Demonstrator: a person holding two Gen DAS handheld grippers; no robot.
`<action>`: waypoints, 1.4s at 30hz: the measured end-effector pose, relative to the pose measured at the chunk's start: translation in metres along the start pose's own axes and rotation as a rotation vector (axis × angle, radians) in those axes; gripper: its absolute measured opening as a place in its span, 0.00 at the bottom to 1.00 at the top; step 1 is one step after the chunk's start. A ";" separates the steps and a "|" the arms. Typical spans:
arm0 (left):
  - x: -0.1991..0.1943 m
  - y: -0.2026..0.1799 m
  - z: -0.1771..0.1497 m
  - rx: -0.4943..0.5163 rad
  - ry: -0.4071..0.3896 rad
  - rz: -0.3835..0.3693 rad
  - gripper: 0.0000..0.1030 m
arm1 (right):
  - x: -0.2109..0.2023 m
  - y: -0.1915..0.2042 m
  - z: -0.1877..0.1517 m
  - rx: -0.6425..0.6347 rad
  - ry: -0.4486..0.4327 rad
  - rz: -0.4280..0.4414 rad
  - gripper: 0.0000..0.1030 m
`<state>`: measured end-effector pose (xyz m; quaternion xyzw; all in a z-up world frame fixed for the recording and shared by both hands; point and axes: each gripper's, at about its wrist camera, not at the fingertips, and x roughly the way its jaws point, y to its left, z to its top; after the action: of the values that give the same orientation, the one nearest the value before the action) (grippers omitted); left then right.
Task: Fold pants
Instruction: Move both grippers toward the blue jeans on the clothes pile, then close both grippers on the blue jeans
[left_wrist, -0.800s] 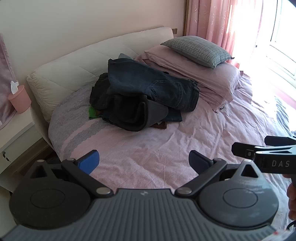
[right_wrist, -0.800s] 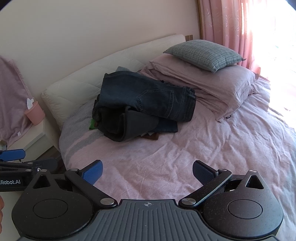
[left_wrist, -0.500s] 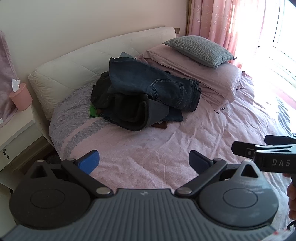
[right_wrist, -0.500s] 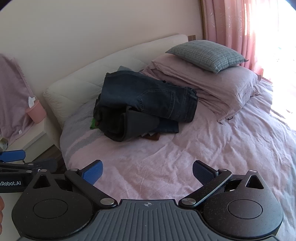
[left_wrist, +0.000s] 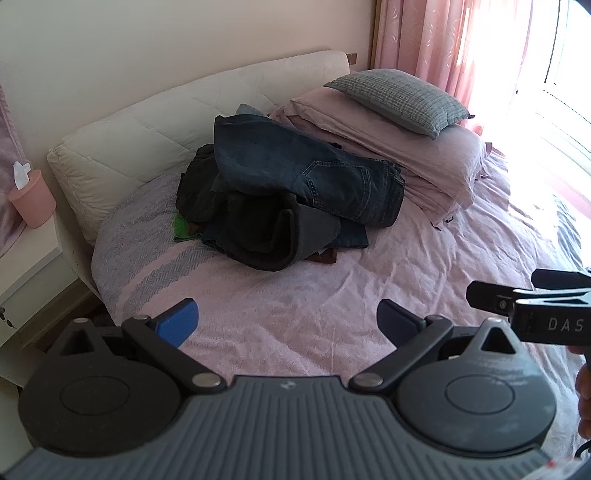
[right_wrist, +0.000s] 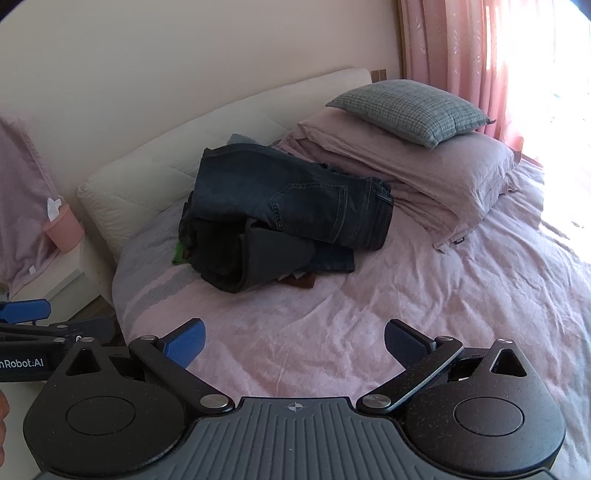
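Note:
A heap of dark clothes lies on the pink bed near the headboard. On top are folded dark blue jeans, resting on dark grey pants. A green scrap and a brown piece peek out underneath. My left gripper hovers open over the bedspread, well short of the heap, nothing between its blue pads. My right gripper is open too, at about the same distance. Each gripper appears side-on at the edge of the other's view.
The pink bedspread is wrinkled between grippers and heap. A grey checked pillow lies on a pink pillow at right. White padded headboard, pink tissue cup on a white nightstand at left, pink curtains.
Both cameras have drifted slightly; the heap sits a little further right in each view. Both grippers stay open and the clothes have not moved.

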<state>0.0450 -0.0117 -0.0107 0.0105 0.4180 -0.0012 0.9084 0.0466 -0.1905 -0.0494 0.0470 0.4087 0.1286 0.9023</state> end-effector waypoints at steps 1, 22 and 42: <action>0.004 0.002 0.003 0.003 0.002 -0.005 0.99 | 0.003 0.001 0.002 0.004 0.000 -0.003 0.98; 0.121 0.060 0.103 0.129 0.077 -0.075 0.99 | 0.101 0.017 0.078 0.173 -0.019 -0.083 0.98; 0.284 0.132 0.196 0.180 0.098 -0.120 0.93 | 0.251 0.005 0.143 0.336 -0.039 -0.078 0.92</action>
<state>0.3795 0.1180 -0.0964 0.0673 0.4600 -0.0926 0.8805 0.3114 -0.1145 -0.1358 0.1838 0.4085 0.0225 0.8938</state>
